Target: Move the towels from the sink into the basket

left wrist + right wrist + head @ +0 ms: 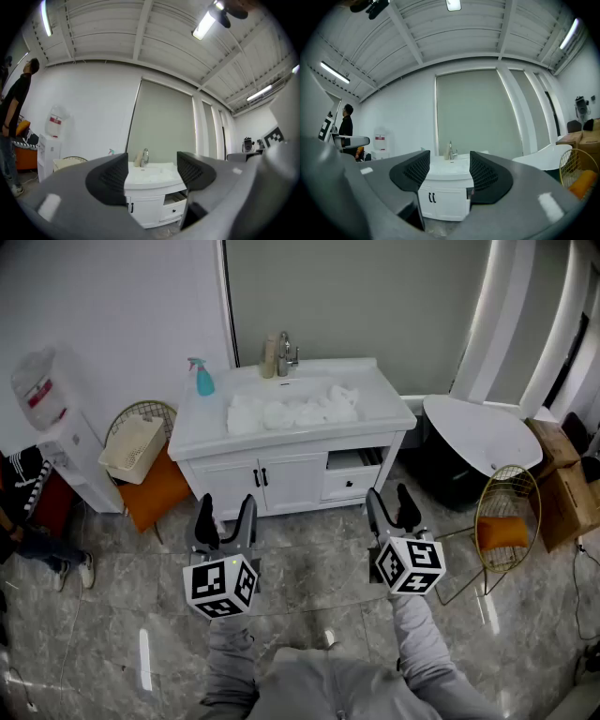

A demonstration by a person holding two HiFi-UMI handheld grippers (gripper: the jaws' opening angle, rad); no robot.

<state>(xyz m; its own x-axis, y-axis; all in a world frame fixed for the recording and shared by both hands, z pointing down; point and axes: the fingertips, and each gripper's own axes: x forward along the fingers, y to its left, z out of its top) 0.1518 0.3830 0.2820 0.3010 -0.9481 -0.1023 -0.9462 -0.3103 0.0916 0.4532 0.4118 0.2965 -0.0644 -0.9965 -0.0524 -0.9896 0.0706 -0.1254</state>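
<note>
- Here, we hold the left gripper and the right gripper out over the floor. Both sets of jaws stand apart with nothing between them, the left pair somewhat wider.
- The towels lie in a white heap in the sink, well apart from both grippers and straight ahead of them.
- The basket sits on the orange seat of a wire chair, just left of the vanity.
- We count two grippers, one basket, one blue spray bottle, one tap, two wire chairs and one drawer standing slightly open.
- We cannot count the towels; they run together into one lumpy mass.
- In both gripper views the vanity shows between the jaws, but the towels are too small to make out there.
- A person at the left edge is cut off by the frame.
</note>
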